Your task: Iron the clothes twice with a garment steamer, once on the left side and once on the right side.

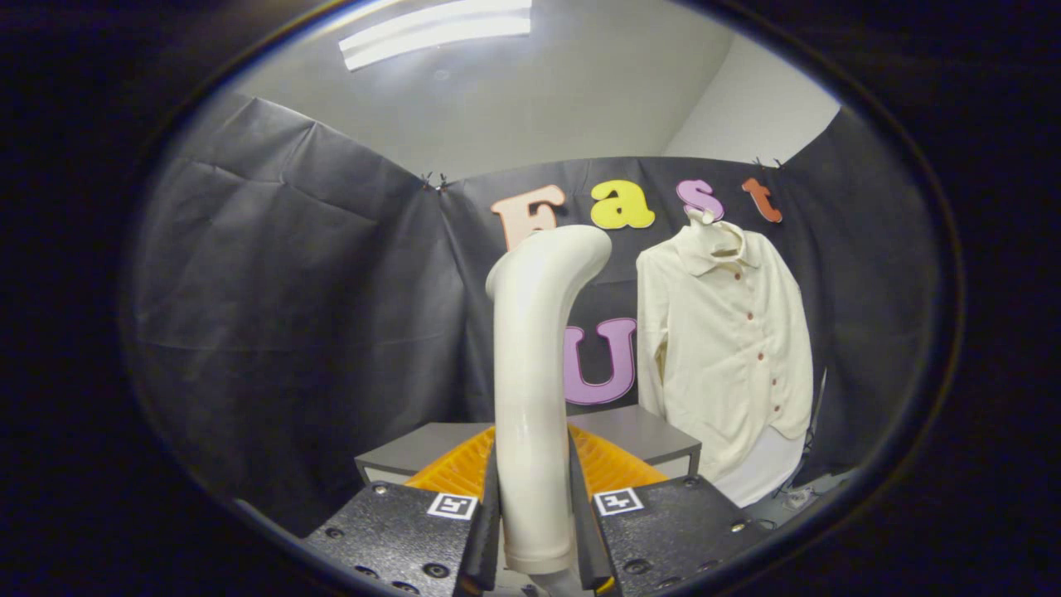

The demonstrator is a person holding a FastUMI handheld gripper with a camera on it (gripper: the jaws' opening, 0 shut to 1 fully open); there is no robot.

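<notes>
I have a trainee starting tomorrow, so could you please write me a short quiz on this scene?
1. True or false: the gripper is shut on the steamer.
2. Where does the shirt hang, relative to the fingers? A) between them B) beyond them, to the steamer's right C) under the table
3. Fill in: the shirt's front is closed with a row of ____.

Key: 1 true: both fingers press on the steamer's handle. 2 B. 3 buttons.
</notes>
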